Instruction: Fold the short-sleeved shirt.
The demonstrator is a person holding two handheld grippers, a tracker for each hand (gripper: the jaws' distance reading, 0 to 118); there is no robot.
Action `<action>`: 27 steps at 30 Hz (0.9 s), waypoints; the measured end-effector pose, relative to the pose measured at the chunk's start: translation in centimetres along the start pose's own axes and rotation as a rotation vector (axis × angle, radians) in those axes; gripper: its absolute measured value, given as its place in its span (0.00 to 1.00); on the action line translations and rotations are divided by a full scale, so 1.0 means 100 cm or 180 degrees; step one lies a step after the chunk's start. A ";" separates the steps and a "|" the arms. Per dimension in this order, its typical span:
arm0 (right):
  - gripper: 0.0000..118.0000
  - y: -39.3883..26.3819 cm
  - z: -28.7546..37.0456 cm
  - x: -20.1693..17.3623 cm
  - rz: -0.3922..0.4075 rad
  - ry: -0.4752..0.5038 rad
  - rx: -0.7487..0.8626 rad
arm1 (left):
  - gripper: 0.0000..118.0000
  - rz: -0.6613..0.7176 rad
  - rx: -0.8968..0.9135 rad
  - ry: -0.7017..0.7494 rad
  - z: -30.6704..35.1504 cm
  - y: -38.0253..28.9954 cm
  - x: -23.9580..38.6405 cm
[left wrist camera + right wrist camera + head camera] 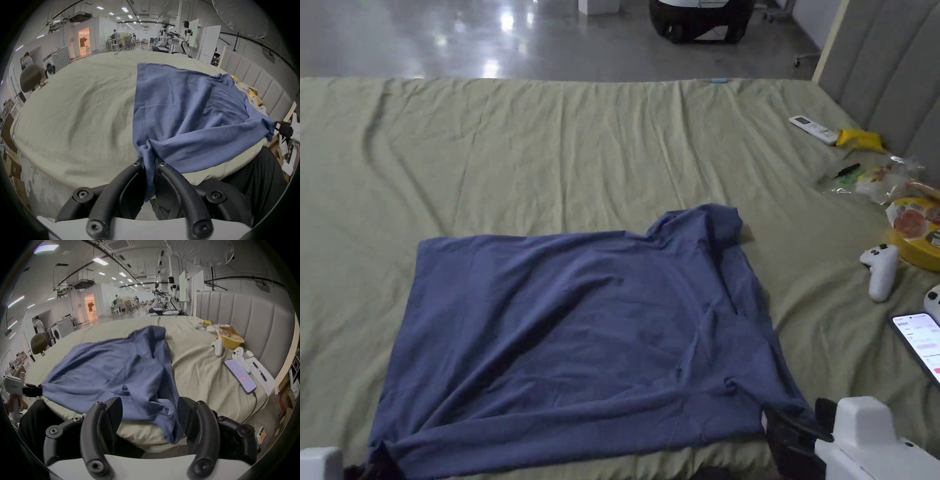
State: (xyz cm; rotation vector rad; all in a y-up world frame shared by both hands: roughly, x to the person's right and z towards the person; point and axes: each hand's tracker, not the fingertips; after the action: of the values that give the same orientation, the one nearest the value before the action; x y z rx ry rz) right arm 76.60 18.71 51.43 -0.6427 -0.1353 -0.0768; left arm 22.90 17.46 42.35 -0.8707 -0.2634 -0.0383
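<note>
Bedsheet (550, 144) bare beyond shirt (581, 337) edges

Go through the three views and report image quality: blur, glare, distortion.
Head view: sharp, undistorted, glare patches on the floor. Left gripper view: strong fisheye, dark corners, shirt crisp. Right gripper view: same fisheye, shirt motion-blurred, phone sharper.

A wide bed covered by a wrinkled olive-green sheet (550, 156) carries a blue short-sleeved shirt (581, 337) near its front edge, with a white remote control (814, 129), a white game controller (881, 270), a yellow snack bowl (915, 234) and a lit smartphone (920, 340) along its right side.
</note>
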 end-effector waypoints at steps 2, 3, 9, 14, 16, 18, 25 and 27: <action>0.50 -0.002 -0.017 0.004 0.0021 0.0049 -0.0110 | 0.10 -0.0029 -0.0002 -0.0001 0.000 -0.001 0.000; 0.32 -0.003 -0.021 0.004 0.0041 0.0013 -0.0122 | 0.10 -0.0027 -0.0003 -0.0006 0.000 -0.001 0.000; 0.08 -0.003 -0.016 0.006 -0.0061 0.0094 -0.0084 | 0.10 -0.0067 -0.0001 -0.0008 0.000 -0.002 0.001; 0.08 0.000 -0.004 0.004 -0.0111 0.0078 0.0037 | 0.07 -0.0148 0.0091 -0.0059 0.015 0.004 0.000; 0.08 0.010 0.004 0.005 -0.0191 0.0115 0.0186 | 0.07 -0.0118 0.0299 -0.0069 0.030 0.012 0.000; 0.08 0.028 0.007 0.005 -0.0250 0.0161 0.0322 | 0.07 -0.0077 0.0503 -0.0169 0.043 0.026 -0.003; 0.08 0.124 -0.040 0.005 -0.0056 0.0131 0.0430 | 0.07 -0.0252 0.0651 -0.0149 0.027 0.119 -0.008; 0.07 0.144 -0.071 0.006 -0.0067 0.0125 0.0204 | 0.07 -0.0241 0.0464 -0.0123 0.001 0.141 -0.009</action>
State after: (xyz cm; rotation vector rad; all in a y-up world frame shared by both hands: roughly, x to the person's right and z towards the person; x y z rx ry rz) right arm 79.55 25.88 37.36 -0.5756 -0.1062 -0.1048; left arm 24.02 26.57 31.65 -0.7169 -0.3312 -0.0718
